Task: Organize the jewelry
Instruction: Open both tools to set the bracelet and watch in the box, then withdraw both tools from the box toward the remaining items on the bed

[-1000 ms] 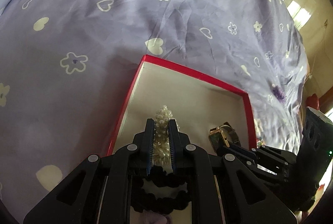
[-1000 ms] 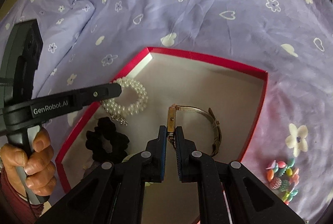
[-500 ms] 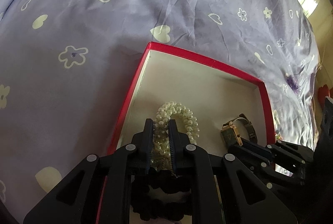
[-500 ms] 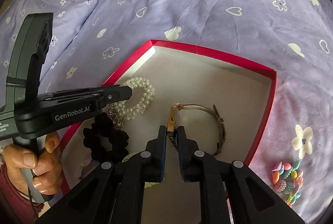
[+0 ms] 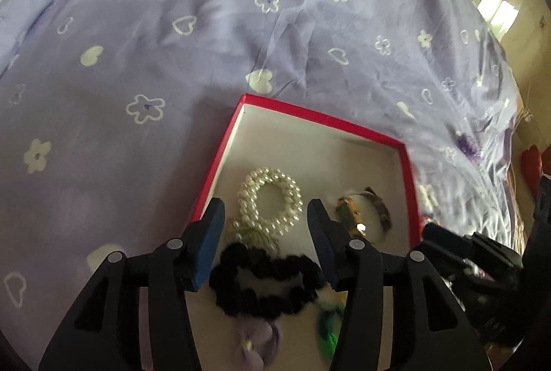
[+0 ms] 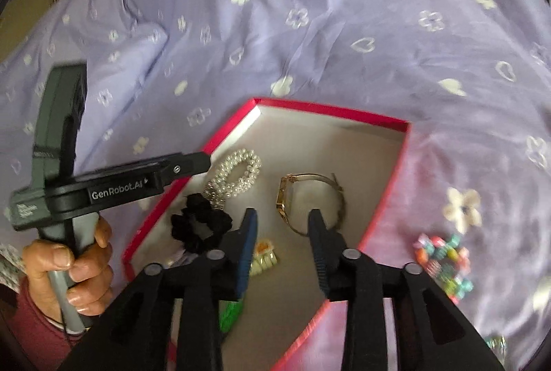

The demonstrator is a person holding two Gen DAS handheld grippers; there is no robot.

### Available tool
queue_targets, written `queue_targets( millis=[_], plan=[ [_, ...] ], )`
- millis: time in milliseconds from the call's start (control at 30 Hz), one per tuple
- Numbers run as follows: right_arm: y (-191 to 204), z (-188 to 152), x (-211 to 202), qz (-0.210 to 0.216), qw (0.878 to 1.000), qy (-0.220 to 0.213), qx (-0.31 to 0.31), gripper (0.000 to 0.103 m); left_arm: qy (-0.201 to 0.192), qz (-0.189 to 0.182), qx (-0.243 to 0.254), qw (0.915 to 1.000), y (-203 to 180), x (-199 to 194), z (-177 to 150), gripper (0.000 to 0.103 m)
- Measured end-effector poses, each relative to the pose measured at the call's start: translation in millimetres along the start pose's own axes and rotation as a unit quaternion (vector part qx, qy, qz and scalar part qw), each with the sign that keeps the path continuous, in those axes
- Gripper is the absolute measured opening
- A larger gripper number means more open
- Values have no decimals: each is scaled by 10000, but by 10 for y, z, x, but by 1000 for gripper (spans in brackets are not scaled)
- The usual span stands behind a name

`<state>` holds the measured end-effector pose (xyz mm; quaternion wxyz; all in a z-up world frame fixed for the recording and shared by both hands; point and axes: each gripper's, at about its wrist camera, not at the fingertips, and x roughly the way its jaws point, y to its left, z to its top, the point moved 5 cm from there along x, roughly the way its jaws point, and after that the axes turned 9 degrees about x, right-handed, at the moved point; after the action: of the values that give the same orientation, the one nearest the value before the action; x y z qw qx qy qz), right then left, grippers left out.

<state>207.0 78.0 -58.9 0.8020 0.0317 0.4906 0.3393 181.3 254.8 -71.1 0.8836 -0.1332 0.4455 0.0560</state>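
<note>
Already in the red box [image 6: 385, 198]: pearl bracelet [image 5: 270, 198], gold watch [image 6: 310, 202], black scrunchie [image 6: 199, 226], plus a small yellow clip [image 6: 263, 259] and something green, too blurred to name. Both claws wide open and gripping nothing, left claw [image 5: 265, 240] above scrunchie and pearls, right claw [image 6: 280, 247] just above the watch. Still left outside, on the bed [image 6: 310, 26] near the box: a heap of colourful beads [image 6: 444, 264]. Seemingly more than half done.

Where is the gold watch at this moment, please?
The gold watch lies inside the red box, right of the pearl bracelet.
</note>
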Motion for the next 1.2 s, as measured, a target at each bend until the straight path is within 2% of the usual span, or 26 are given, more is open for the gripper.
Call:
queue_targets(
  millis=[167, 367, 433, 667, 1000, 1200],
  plan=[
    [-226, -97, -388, -75, 9994, -201, 261, 38, -91, -117, -11, 9999, -136, -220, -144, 49],
    [-531, -253, -851, -242, 9967, -504, 589, 44, -138, -287, -39, 9995, -325, -420, -317, 49],
    [-621, -330, -966, -307, 9956, -573, 674, 48, -139, -334, 17, 9993, -408, -468, -358, 49],
    [-1001, -639, -1341, -655, 9906, -694, 980, 48, -186, -475, 317, 9982, -739, -652, -489, 49],
    [-1506, -1033, -1788, -999, 9792, -906, 1519, 49, -28, -794, 738, 9941, -1289, -706, -696, 49],
    [-1706, -1236, -1895, -1132, 9741, -928, 1723, 49, 129, -927, 1027, 9903, -1626, -656, -822, 49]
  ],
)
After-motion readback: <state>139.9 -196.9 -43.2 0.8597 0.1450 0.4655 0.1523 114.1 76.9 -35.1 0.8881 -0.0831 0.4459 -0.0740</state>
